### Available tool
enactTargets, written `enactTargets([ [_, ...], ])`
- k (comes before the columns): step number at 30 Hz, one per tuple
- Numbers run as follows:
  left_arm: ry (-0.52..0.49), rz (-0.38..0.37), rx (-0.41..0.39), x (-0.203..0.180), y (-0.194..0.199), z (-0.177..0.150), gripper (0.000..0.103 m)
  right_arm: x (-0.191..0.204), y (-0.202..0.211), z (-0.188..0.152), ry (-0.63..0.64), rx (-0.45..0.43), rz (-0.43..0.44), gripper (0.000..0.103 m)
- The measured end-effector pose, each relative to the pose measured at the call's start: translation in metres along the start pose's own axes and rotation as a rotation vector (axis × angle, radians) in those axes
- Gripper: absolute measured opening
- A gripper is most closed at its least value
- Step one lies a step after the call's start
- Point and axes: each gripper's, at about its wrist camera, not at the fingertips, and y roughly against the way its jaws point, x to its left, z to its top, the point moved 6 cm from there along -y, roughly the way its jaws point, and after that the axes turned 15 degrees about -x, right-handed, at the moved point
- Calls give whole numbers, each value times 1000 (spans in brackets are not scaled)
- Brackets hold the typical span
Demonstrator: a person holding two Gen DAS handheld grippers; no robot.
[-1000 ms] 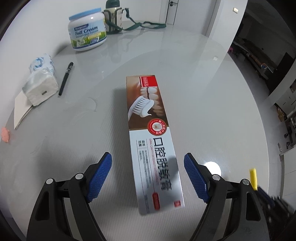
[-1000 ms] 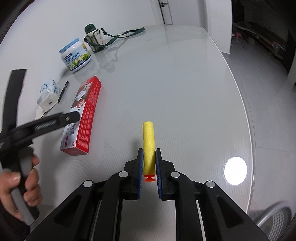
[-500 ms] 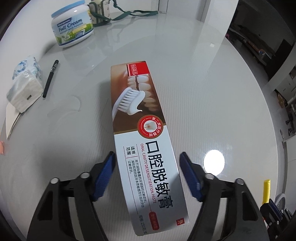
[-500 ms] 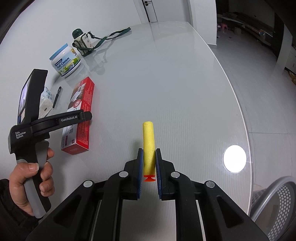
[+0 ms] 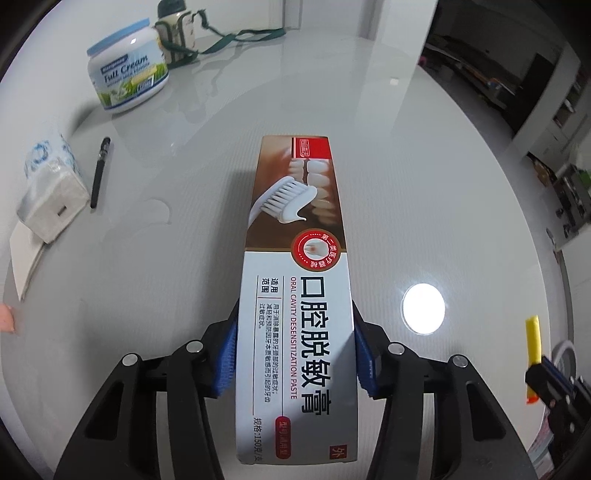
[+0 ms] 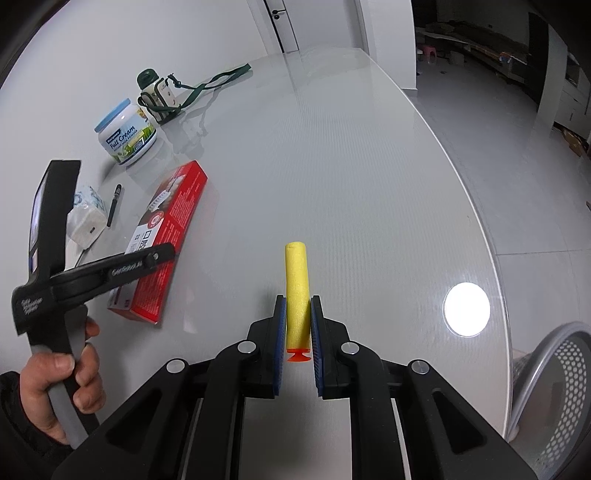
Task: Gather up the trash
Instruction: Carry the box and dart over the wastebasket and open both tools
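Right gripper (image 6: 297, 332): my jaws clenched on a yellow foam dart (image 6: 296, 291), lifted clear of the table (image 6: 332, 166); not yet binned. Mesh waste basket (image 6: 554, 387): below the table's near right edge. Left gripper (image 5: 295, 354): my jaws have just been closing onto the toothpaste box (image 5: 295, 295), pads touching both its long sides near the table's near edge; box in hand, not binned. Far left edge: tissue pack (image 5: 51, 199), pen (image 5: 99, 171), milk powder jar (image 5: 127, 81), strapped bottle (image 5: 175, 33) — untouched; whether any is trash, I cannot tell.
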Motion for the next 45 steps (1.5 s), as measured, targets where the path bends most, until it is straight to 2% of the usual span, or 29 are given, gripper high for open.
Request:
enactTargets([
  [8, -105, -84, -44, -18, 45, 2, 51, -5, 32, -7, -68, -44, -25, 13],
  [14, -211, -188, -86, -64, 85, 0, 51, -32, 74, -12, -142, -98, -78, 13],
  [23, -349, -377, -115, -175, 133, -17, 51, -115, 149, -38, -236, -147, -215, 13],
  [31, -481, -537, -97, -286, 170, -58, 51, -208, 209, -80, -343, -142, -358, 13],
  [39, -565, -592, -36, -352, 176, -101, 51, -269, 226, -114, -409, -105, -398, 13],
  [45, -599, -584, -29, -381, 178, -114, 51, -283, 226, -116, -411, -108, -389, 13],
])
